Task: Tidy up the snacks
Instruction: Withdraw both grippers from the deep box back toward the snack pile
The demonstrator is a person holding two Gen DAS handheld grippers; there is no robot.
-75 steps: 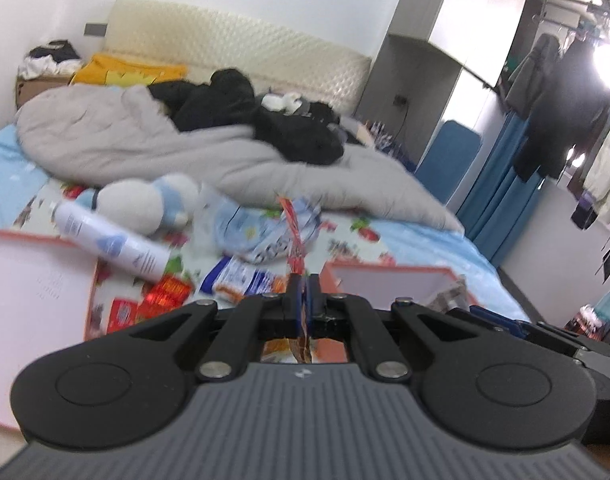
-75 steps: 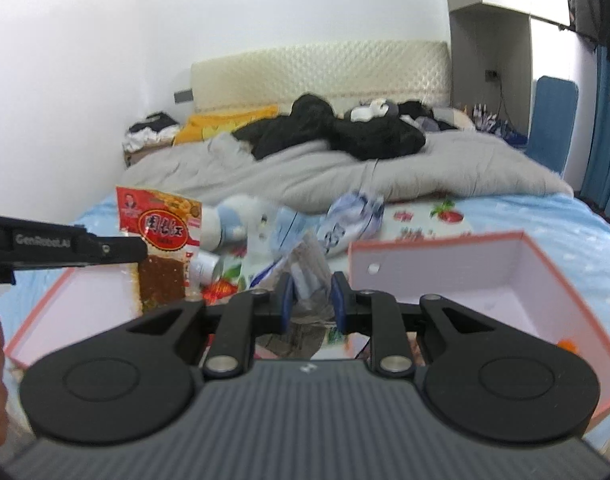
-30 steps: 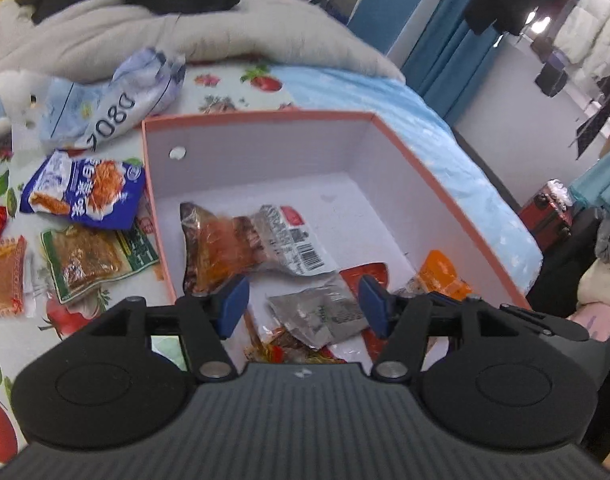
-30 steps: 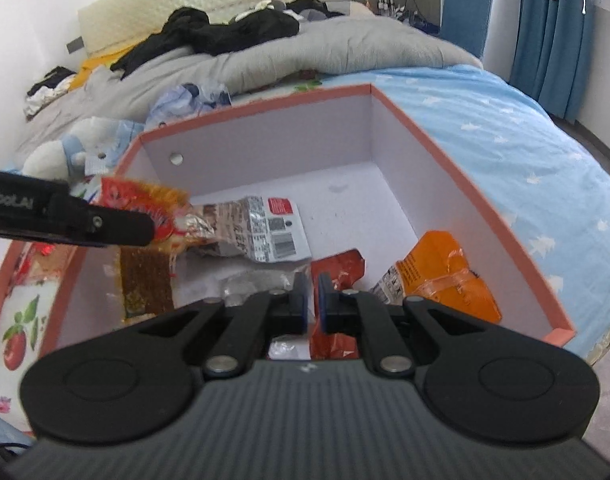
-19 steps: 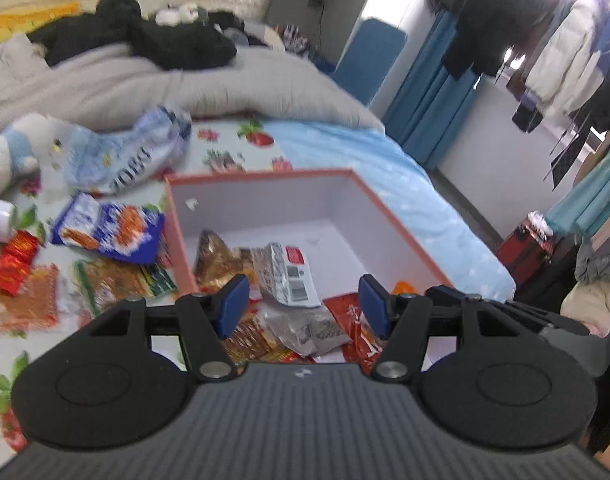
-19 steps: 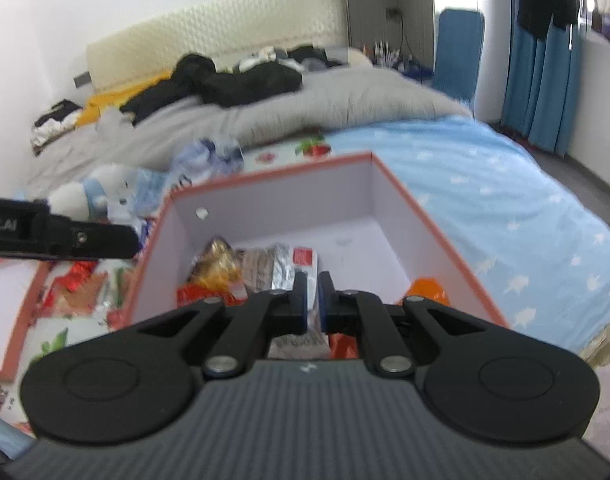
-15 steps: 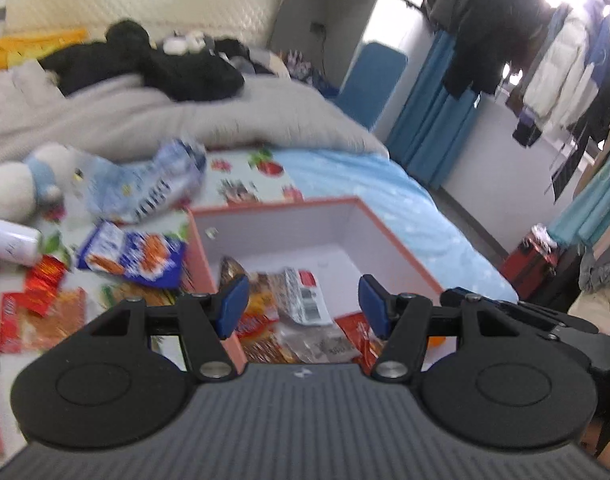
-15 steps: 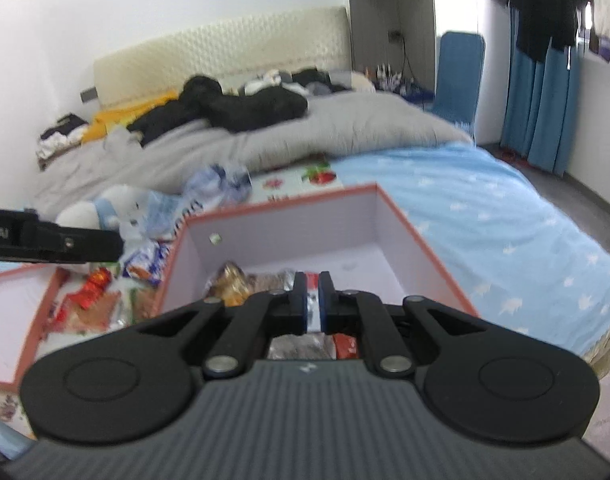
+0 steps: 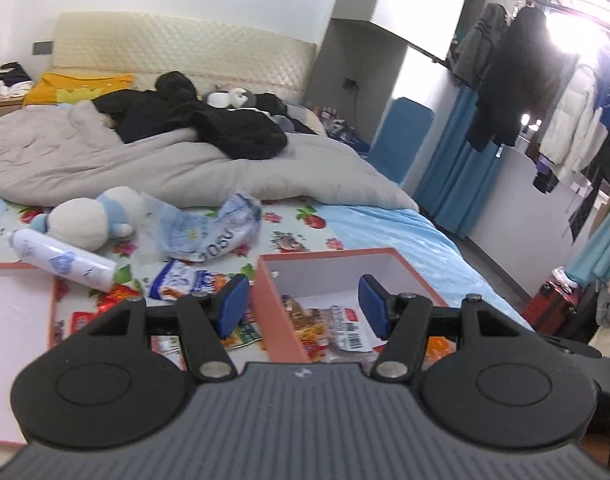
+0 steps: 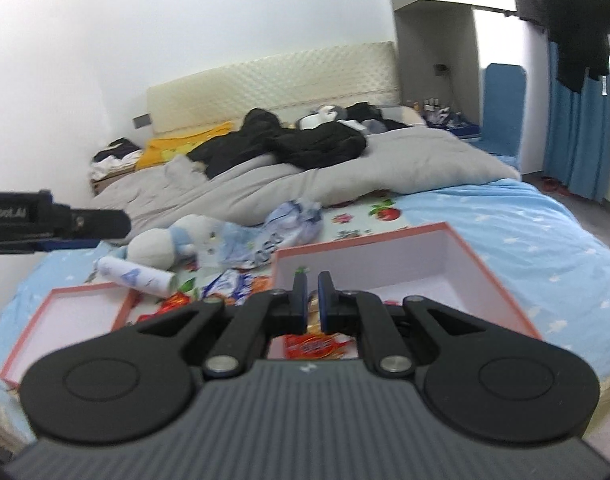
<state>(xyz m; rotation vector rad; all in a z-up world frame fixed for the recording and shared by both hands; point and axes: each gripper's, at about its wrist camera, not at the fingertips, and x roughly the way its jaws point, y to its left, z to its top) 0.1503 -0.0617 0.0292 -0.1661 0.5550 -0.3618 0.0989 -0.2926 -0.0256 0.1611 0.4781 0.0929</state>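
The orange-rimmed white box (image 9: 325, 257) (image 10: 385, 264) lies on the bed with several snack packets (image 9: 329, 330) (image 10: 317, 346) inside. My left gripper (image 9: 303, 306) hangs open above the box's near left corner, nothing between its blue pads (image 9: 235, 304). My right gripper (image 10: 312, 300) is shut and empty above the box's near edge. Loose snacks stay on the sheet left of the box: a blue-and-white packet (image 9: 185, 282) (image 10: 229, 282) and red packets (image 9: 117, 294). In the right wrist view the left gripper (image 10: 85, 222) juts in from the left.
The box lid (image 9: 9, 320) (image 10: 73, 312) lies at the left. A white bottle (image 9: 61, 262) (image 10: 137, 276), a plush toy (image 9: 89, 220) and a crumpled plastic bag (image 9: 213, 236) lie behind the snacks. A grey duvet (image 9: 145, 168) with black clothes covers the far bed.
Both grippers dropped their packets into the box, then rose and drew back from it. The left stays open, the right shut. More of the bed has come into view.
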